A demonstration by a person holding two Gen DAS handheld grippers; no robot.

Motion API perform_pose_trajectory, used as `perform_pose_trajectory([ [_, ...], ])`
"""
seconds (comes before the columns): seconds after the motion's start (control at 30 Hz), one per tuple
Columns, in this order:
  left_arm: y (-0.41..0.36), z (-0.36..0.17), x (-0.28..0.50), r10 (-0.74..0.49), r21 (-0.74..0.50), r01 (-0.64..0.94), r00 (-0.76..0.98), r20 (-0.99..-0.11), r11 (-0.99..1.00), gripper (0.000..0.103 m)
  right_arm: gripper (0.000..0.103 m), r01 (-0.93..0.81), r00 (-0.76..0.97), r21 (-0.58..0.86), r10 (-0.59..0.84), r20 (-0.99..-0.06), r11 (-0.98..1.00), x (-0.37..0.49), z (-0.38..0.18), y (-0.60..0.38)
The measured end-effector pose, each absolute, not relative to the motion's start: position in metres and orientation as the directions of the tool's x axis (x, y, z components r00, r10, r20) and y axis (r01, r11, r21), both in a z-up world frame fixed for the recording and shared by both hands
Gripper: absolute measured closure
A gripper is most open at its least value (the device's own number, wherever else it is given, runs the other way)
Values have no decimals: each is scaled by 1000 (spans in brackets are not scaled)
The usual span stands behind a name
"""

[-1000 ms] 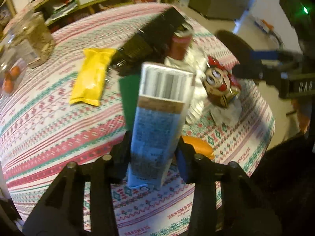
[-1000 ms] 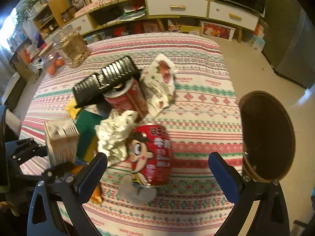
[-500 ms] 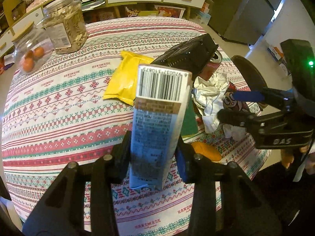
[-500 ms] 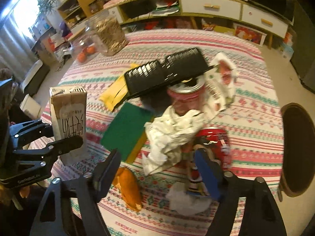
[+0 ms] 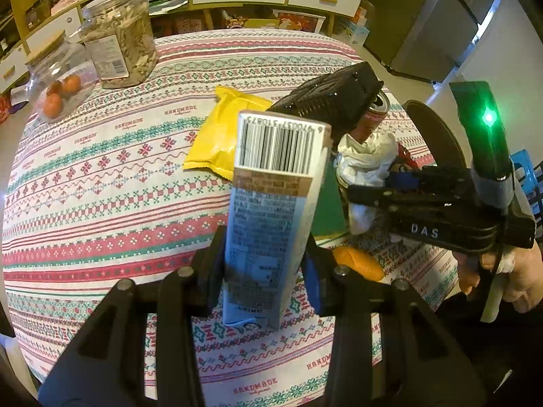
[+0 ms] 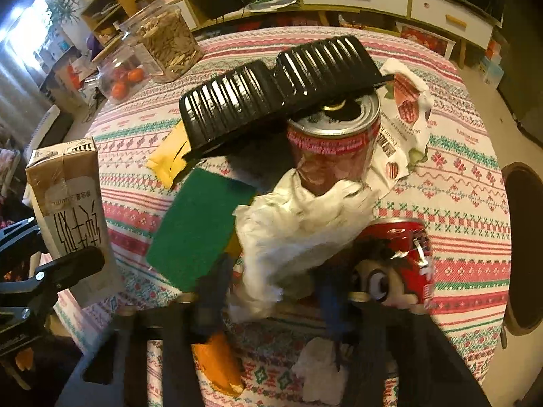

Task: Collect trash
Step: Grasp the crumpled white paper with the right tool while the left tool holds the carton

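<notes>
My left gripper point(image 5: 264, 247) is shut on an upright drink carton point(image 5: 271, 183) with a barcode on its end, held above the patterned tablecloth point(image 5: 101, 176). The carton point(image 6: 64, 190) and left gripper point(image 6: 51, 251) also show at the left of the right wrist view. My right gripper point(image 6: 275, 291) is blurred, its jaws closing on a crumpled white paper wad point(image 6: 292, 230), and the pads meet its sides. The wad leans on an upright red can point(image 6: 336, 146). A red can with a cartoon face point(image 6: 400, 257) lies just right of the jaws.
A black ribbed tray point(image 6: 271, 95) rests on the upright can. Around it lie a yellow packet point(image 5: 220, 135), a green pad point(image 6: 197, 224), an orange peel point(image 6: 217, 363), a printed wrapper point(image 6: 404, 108) and a small tissue point(image 6: 319, 366). Two jars point(image 5: 118, 47) stand far left. A chair point(image 6: 522, 244) is at the right.
My right gripper sank and shifted left from around the cartoon can to the white wad, and its jaws narrowed from wide. The left gripper rolled slightly with the carton, then held still.
</notes>
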State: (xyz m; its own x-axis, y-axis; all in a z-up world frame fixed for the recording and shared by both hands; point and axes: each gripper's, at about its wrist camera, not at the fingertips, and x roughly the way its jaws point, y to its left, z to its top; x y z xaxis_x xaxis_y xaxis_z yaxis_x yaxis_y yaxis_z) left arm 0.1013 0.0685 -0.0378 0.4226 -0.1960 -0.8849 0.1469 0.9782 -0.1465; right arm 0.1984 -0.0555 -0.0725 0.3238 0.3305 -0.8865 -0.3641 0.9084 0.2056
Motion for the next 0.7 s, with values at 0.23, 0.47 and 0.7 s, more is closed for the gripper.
perform_pose_trajectory([
  [0.23, 66, -27, 101, -209, -161, 143, 448, -869, 977, 61, 78, -408, 362, 203, 361, -859, 890, 183, -49, -63],
  [0.47, 53, -20, 105, -226, -172, 157, 462, -858, 973, 61, 78, -396, 402, 221, 384, -831, 891, 168, -25, -93],
  [0.7, 25, -15, 112, -257, -182, 201, 463, -848, 963, 61, 78, -326, 453, 246, 379, -807, 913, 168, -10, -137],
])
